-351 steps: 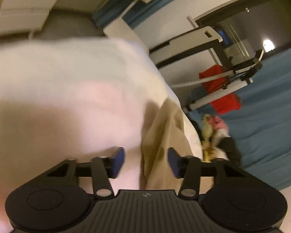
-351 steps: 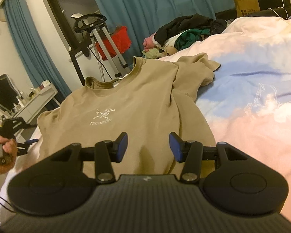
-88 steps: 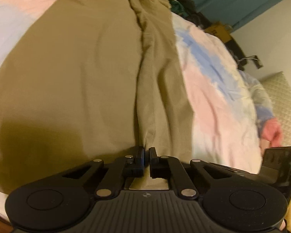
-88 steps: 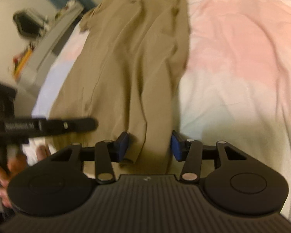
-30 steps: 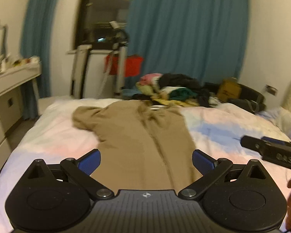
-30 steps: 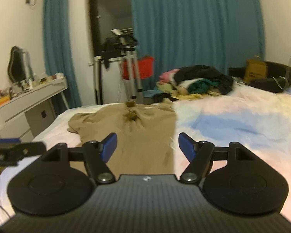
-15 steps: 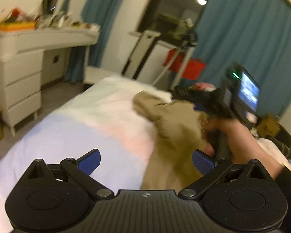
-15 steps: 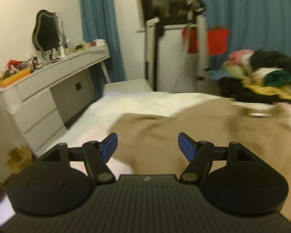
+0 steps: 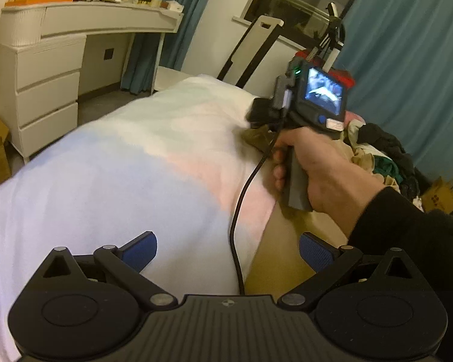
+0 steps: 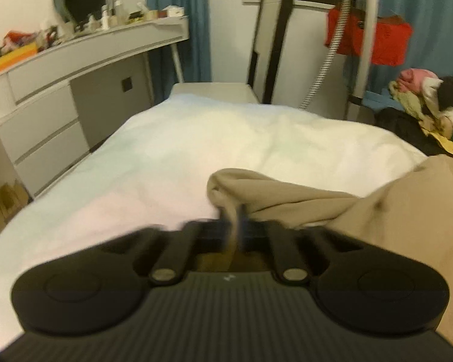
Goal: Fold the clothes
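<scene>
The right gripper, pinched on the shirt's sleeve near the bed's edge, could lose that thin bite while the left gripper gapes empty

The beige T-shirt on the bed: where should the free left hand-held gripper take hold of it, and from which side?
Probably the near side edge of the beige T-shirt, coming low from the bedcover side. That edge lies flat and bare just ahead of the open left hand-held gripper; the sleeve is already pinched by the right hand-held gripper.
</scene>
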Demonstrator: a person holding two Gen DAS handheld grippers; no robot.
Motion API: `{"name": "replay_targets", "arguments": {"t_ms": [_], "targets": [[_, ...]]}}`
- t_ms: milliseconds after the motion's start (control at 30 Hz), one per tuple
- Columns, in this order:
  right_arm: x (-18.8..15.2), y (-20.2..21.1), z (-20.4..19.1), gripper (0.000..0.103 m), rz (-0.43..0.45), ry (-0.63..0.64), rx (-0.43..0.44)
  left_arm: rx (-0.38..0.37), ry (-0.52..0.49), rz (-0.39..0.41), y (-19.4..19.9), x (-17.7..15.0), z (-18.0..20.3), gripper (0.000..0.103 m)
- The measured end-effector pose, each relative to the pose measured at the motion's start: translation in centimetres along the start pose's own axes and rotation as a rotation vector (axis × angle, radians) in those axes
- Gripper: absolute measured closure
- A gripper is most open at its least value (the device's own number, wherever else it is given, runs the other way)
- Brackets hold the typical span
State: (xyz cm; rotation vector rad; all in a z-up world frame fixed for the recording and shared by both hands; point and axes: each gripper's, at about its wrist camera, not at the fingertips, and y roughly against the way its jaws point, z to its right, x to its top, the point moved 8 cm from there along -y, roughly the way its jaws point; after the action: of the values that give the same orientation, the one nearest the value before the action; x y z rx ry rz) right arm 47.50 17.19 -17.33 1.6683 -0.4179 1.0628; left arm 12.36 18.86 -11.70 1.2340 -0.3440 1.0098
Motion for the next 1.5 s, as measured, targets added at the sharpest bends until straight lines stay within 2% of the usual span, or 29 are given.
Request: {"name": "replay_targets", "arguments": {"t_ms": [33, 133, 267, 367, 500, 600, 733, 900, 933, 1000, 1033, 1067, 1167, 1267, 1367, 1500], "targets": [[0.6, 1.0, 0.5, 0.099, 0.025, -0.007, 0.003, -0.005, -0.006, 0.001, 0.0, -0.1, 0.1, 0.002], [2.8, 5.1, 3.1, 0.099, 0.121, -0.032, 0.006, -0.038, -0.115, 0.023, 0.9, -0.7, 1.6, 0.001], [5.2, 11.7, 9.2, 0.099, 0.242, -0.131, -0.011, -0.114, -0.159, 0.021, 2.2, -1.7, 3.7, 0.002], [5.1, 15.5, 15.3, 0.099, 0.305, -0.219, -0.057, -0.149, -0.184, 0.032, 3.4, -2.3, 5.0, 0.001], [2.3, 16.7, 23.8, 0.099, 0.304, -0.372, -0.111, -0.183, -0.207, 0.038, 4.3, -3.1, 6.5, 0.001], [-0.2, 15.6, 26.2, 0.099, 0.273, -0.429, -0.107, -0.189, -0.231, 0.028, 3.9, -3.7, 7.6, 0.001], [-3.5, 14.1, 29.5, 0.098, 0.232, -0.506, -0.102, -0.206, -0.231, -0.024, 0.7, -3.7, 9.3, 0.001], [-7.3, 12.6, 33.1, 0.095, 0.182, -0.594, -0.090, -0.174, -0.265, -0.061, -2.8, -3.8, 10.0, 0.002], [-7.1, 12.9, 32.8, 0.092, 0.179, -0.592, -0.075, -0.171, -0.273, -0.059, -3.0, -3.7, 10.1, 0.002], [-6.6, 14.2, 32.0, 0.072, 0.180, -0.573, -0.072, -0.173, -0.284, -0.058, -3.5, -3.6, 10.4, 0.002], [-6.3, 15.0, 31.5, 0.045, 0.184, -0.559, -0.077, -0.176, -0.293, -0.056, -3.5, -3.6, 10.5, 0.002], [-6.1, 16.1, 30.9, 0.031, 0.189, -0.542, -0.086, -0.178, -0.302, -0.054, -3.5, -3.6, 10.7, 0.002], [-5.7, 20.2, 28.7, 0.031, 0.207, -0.494, -0.089, -0.189, -0.325, -0.044, -3.0, -3.8, 10.9, 0.002], [-6.3, 25.3, 26.2, 0.032, 0.227, -0.473, -0.086, -0.200, -0.306, -0.045, -1.8, -4.0, 10.5, 0.002], [-8.1, 31.0, 23.4, 0.032, 0.242, -0.452, -0.107, -0.193, -0.275, -0.041, 0.5, -4.0, 9.6, 0.002], [-11.7, 39.1, 19.1, 0.032, 0.267, -0.432, -0.127, -0.172, -0.297, -0.001, 3.7, -3.9, 9.1, 0.002]]}}
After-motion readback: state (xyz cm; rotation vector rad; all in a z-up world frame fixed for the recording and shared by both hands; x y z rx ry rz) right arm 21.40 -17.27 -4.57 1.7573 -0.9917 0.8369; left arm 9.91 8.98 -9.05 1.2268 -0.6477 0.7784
